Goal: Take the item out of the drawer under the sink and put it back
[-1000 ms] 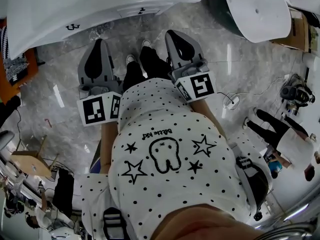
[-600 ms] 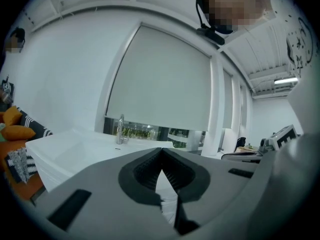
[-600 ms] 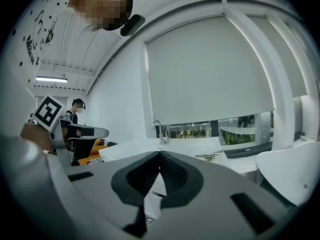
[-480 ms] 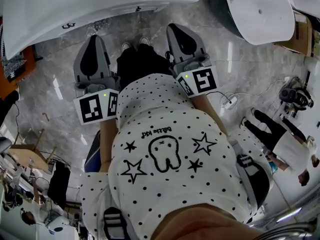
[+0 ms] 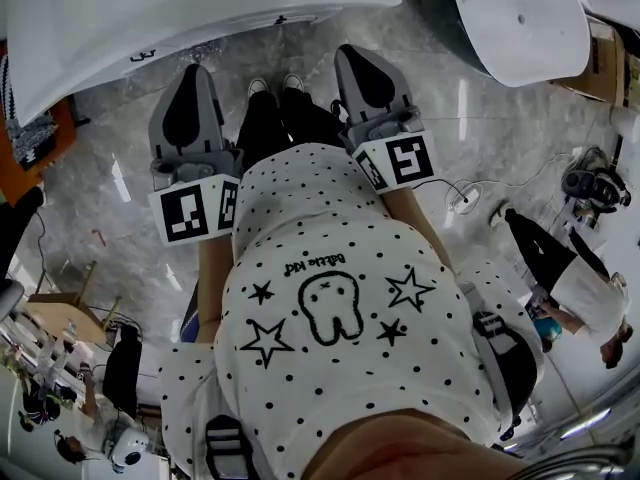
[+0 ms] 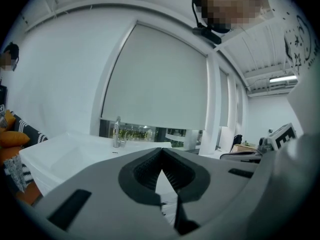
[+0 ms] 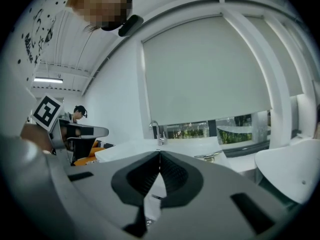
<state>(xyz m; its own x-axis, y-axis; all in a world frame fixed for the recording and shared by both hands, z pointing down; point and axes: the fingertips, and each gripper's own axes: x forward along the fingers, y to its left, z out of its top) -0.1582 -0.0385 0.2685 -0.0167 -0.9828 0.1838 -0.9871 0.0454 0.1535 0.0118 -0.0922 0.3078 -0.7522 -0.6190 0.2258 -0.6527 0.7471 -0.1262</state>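
Note:
From the head view, the white sink cabinet (image 5: 200, 8) runs along the top, and its drawer fronts with small dark handles (image 5: 140, 56) look closed. The item is not visible. My left gripper (image 5: 196, 71) and right gripper (image 5: 351, 51) are held out level on either side of my legs, both short of the cabinet. In the left gripper view the left gripper (image 6: 161, 151) has its tips together and nothing between them. The right gripper (image 7: 160, 154) is likewise shut and empty. Both gripper views look over the sink top at the faucet (image 6: 117, 132) (image 7: 157, 132).
A white tub (image 5: 520, 18) stands at the top right. On the marble floor to the right lies a cable (image 5: 465, 203), and a person (image 5: 570, 278) crouches there. An orange and striped object (image 5: 35, 133) and a wooden stool (image 5: 60, 313) are at the left.
Both grippers have shifted a little up the picture towards the cabinet, and my feet have stepped the same way. The jaws of both stay shut.

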